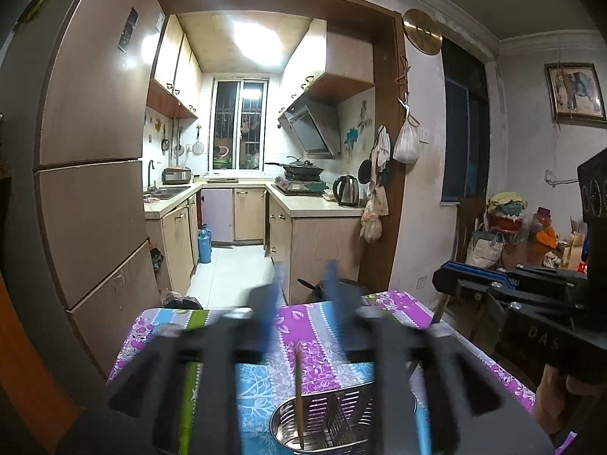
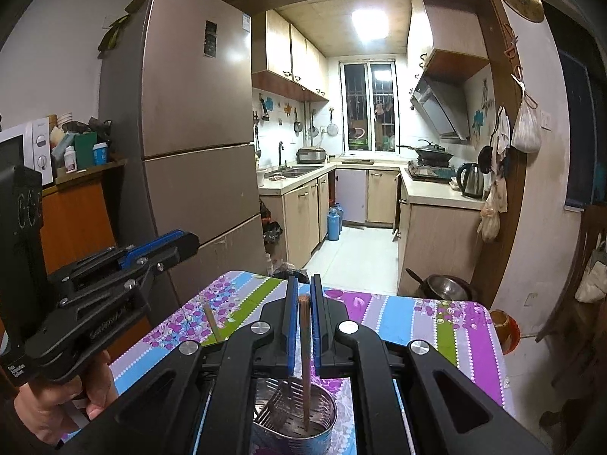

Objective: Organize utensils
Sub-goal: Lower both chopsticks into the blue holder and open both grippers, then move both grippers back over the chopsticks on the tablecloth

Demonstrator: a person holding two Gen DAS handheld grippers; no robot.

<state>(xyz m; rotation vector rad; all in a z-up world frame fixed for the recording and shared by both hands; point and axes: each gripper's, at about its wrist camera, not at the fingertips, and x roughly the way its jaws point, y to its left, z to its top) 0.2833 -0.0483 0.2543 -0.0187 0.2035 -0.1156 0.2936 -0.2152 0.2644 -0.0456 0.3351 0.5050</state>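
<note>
A round metal utensil holder point(image 2: 296, 417) with a perforated divider stands on the floral-cloth table point(image 2: 436, 322); it also shows in the left wrist view point(image 1: 322, 421). My right gripper point(image 2: 304, 295) is narrowly parted around brown chopsticks point(image 2: 305, 360) that stand in the holder. My left gripper point(image 1: 305, 269) is open and empty above the holder, blurred. A single chopstick point(image 1: 299, 398) leans in the holder. Another chopstick point(image 2: 211, 322) shows at left in the right wrist view.
A tall fridge point(image 2: 197, 132) stands left of the table. Beyond the table's far edge a metal pot point(image 2: 444, 286) sits on the floor by the kitchen doorway. A wooden chair point(image 2: 584, 303) stands at right. Each gripper shows in the other's view.
</note>
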